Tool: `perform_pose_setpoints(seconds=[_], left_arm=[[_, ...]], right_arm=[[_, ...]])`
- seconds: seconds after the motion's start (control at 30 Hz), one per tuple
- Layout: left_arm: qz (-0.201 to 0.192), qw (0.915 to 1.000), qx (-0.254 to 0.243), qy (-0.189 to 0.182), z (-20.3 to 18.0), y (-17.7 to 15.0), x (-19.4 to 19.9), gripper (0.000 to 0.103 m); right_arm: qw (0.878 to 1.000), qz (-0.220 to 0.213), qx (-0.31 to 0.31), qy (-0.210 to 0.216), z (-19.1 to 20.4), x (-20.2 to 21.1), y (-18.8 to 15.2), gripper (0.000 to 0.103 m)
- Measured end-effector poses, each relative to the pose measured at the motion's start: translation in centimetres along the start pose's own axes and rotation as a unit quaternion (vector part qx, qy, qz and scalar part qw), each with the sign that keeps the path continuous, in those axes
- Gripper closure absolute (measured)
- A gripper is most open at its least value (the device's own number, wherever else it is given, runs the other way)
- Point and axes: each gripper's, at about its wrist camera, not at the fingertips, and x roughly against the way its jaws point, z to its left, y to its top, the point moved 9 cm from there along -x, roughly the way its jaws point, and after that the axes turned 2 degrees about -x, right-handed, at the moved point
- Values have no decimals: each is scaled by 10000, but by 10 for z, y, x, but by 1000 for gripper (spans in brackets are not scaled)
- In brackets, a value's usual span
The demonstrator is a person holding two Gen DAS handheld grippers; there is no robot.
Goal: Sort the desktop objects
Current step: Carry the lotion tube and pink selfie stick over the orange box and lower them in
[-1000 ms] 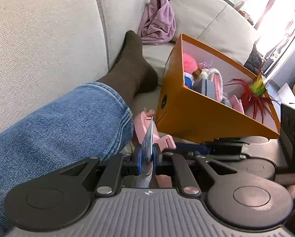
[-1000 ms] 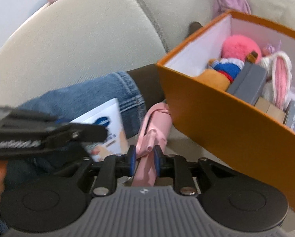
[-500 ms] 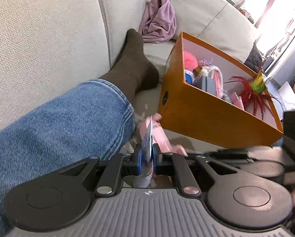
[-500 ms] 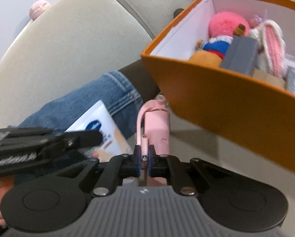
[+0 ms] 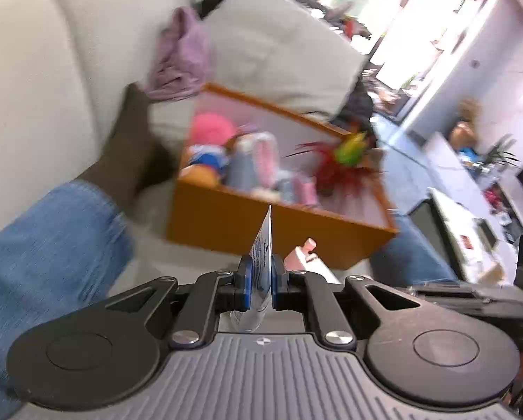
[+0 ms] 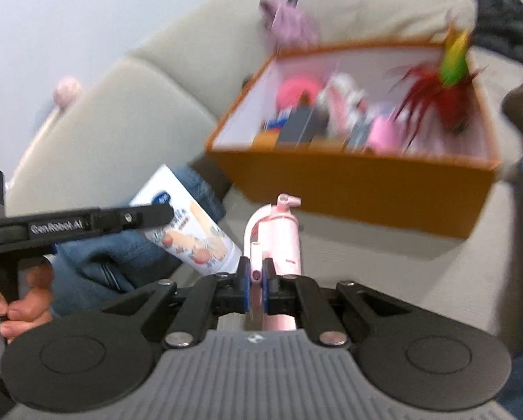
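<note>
the left gripper (image 5: 258, 285) is clamped tight on the flat crimped end of a white cream tube (image 5: 261, 245), which stands edge-on between the blue pads, so from that camera it is just a thin sliver. the right gripper (image 6: 256, 285) is closed almost fully on a thin loop or strap of a pink gadget (image 6: 279, 234), something like a small handheld fan or sprayer, whose body sticks out ahead of the fingers. both are held up in the air, short of the orange box (image 6: 349, 189) that sits on the beige sofa (image 6: 128, 112) between the person's jeans-clad legs (image 5: 51, 241). the box already holds plush toys, a grey case and a red feather toy (image 6: 433, 94).

what worries me: the pink gadget is caught only by that narrow bit, so i'd guess it could swing or slip out on a fast move, and both frames are blurred. the two loads are just beside each other and could knock together, or one could clip the near wall of the box.

the right view shows the tube's printed face and the left tool's finger across it; the left view hides that, but shows the room beyond, a bright window and a lilac garment (image 5: 181, 59) on the cushions.
</note>
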Motion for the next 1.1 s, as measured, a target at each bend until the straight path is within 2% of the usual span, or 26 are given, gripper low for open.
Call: perform_pose_setpoints(seconds=[0.1,0.23,0.33,0.47,0.6,0.77,0.93,1.1], left_arm=[[-79,9995,-161,-244,-22,22,-1,92],[-348,9979,-478,-277,-45,51,-1,92],[-474,9966,-590,-327,-56,68,-5,92],[-517,9962,-611,-330,-60,83,-17,92],[-491,9969,-544,-270,-50,95,-30,92],[-382,9980,-467,-171,-40,113,-55,92],[-279,9980,-557,-104,-42,129,-82,92],[-213,9982,-546,-154,-46,134,-101,92]], right_arm=[[9988,-470,91,-116,-3,32,30,97],[9954,-908,88,-276,-17,49,74,97],[9924,-1116,40,-521,-33,43,107,97],[9921,-978,-322,-719,-71,5,138,96],[9907,-747,-586,-979,-104,-38,144,96],[9882,-469,-814,-1210,-132,-81,137,96],[9855,-590,-600,-1477,-138,-86,143,96],[9849,-704,-834,-1346,-151,-89,154,96]])
